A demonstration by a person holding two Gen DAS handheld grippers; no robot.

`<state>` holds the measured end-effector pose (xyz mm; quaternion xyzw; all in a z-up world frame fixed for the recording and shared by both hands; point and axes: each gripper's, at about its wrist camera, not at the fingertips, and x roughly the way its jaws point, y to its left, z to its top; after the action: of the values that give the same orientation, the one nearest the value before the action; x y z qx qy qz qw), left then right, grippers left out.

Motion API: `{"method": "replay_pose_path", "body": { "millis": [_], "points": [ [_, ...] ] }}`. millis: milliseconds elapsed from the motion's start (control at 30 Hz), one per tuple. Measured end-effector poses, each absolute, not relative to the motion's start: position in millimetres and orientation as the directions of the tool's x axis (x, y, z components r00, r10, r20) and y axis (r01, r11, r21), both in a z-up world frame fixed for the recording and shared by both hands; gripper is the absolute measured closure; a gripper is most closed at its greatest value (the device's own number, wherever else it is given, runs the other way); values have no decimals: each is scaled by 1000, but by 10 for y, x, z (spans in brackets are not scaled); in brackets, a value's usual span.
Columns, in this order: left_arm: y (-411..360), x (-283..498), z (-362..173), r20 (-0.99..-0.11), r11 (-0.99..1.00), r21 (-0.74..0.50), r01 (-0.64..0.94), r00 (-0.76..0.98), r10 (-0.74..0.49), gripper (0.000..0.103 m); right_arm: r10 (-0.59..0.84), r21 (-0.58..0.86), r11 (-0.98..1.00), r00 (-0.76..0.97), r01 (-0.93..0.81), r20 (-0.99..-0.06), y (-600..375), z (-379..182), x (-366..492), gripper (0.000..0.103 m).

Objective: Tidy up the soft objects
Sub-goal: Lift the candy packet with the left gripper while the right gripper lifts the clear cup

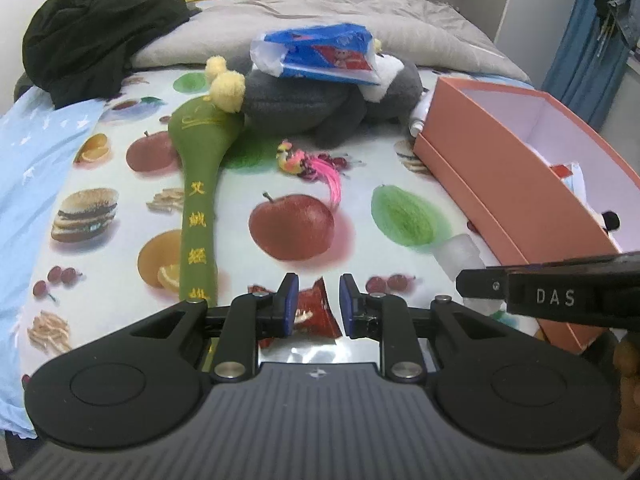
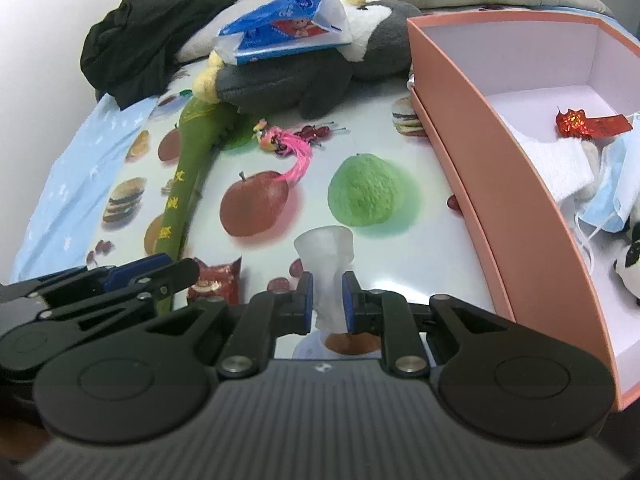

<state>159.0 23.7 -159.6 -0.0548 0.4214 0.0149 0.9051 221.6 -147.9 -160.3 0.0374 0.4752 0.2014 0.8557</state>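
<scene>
Fruit-print bed sheet [image 1: 120,216] carries green mallet [image 1: 198,208], grey plush [image 1: 312,108], pink box [image 1: 500,184].

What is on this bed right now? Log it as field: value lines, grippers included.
surface: fruit-print sheet
right gripper: shut on translucent soft piece
left gripper: red packet between its fingers, grip unclear
container: pink box, open, holds face mask and white cloth
loose on sheet: green mallet, grey plush, pink charm

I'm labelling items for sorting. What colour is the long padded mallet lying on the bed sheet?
The mallet is olive green with yellow characters along its handle; clearest in the left wrist view.
</scene>
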Motion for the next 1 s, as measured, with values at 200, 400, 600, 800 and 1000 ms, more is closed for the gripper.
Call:
{"method": "replay_pose_path", "body": {
  "millis": [200, 400, 600, 800, 1000],
  "points": [
    [241, 1461, -1704, -785, 996, -75, -40, 618, -34, 72, 370, 256, 920, 443, -296, -817, -1498, -1726, 2137, 83],
    [230, 1441, -1791, -783, 999, -31, -25, 622, -9, 47, 366, 261, 921, 413, -289, -834, -1507, -1848, 2102, 83],
    [209, 1573, -1846, -773, 999, -20, -25, 634, 0, 41, 363, 256, 921, 403, -294, -841, -1505, -1893, 2128, 83],
    [339, 1772, -2007, -803, 989, -79, -124, 595, 11, 41, 362, 256, 920, 391, -297, -846, -1515, -1933, 2170, 83],
    [412, 1827, -2200, -831, 983, -86, -163, 557, 20, 42, 356, 253, 922, 383, -293, -852, -1515, -1969, 2202, 83]
  ]
}}
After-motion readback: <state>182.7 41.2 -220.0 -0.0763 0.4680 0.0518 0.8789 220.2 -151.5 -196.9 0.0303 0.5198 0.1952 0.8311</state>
